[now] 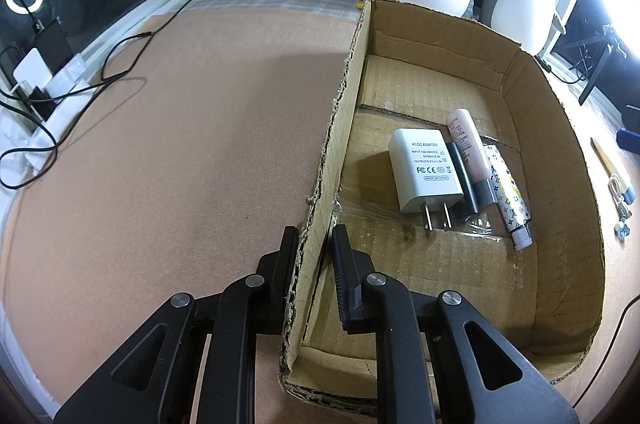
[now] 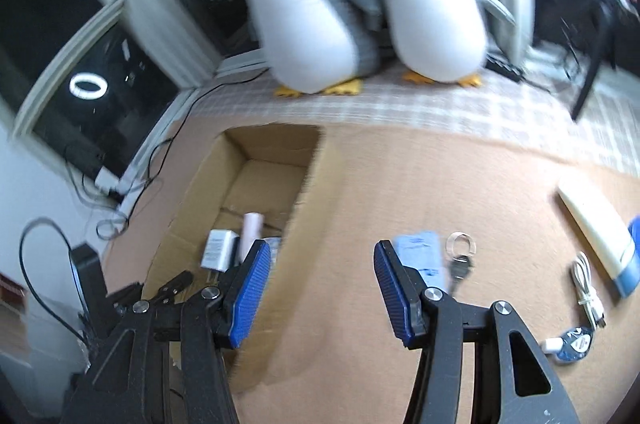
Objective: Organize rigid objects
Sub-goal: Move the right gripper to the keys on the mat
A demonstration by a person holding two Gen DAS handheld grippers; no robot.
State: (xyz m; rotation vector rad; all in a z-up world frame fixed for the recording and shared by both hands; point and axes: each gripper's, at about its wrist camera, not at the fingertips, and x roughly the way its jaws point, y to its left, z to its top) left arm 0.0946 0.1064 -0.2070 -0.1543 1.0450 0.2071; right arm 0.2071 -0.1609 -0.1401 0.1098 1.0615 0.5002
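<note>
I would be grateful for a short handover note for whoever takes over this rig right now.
Left gripper: shut on the cardboard box wall, steadying it.
Right gripper: open, empty, above the mat outside the box.
Done: white adapter, black tube, pink tube and patterned tube lie in the box.
Left: cream tube, white cable, keyring and blue packet remain on the mat.

Two black handheld grippers, seen from their own cameras.
Left gripper [image 1: 316, 244] all black with silver rivets; right gripper [image 2: 322, 288] carries ribbed blue fingers [image 2: 250, 292].

Brown cardboard box [image 1: 460, 36]; white adapter [image 1: 424, 172]; pink tube [image 1: 468, 144]; monogram-patterned white tube [image 1: 510, 200].
</note>
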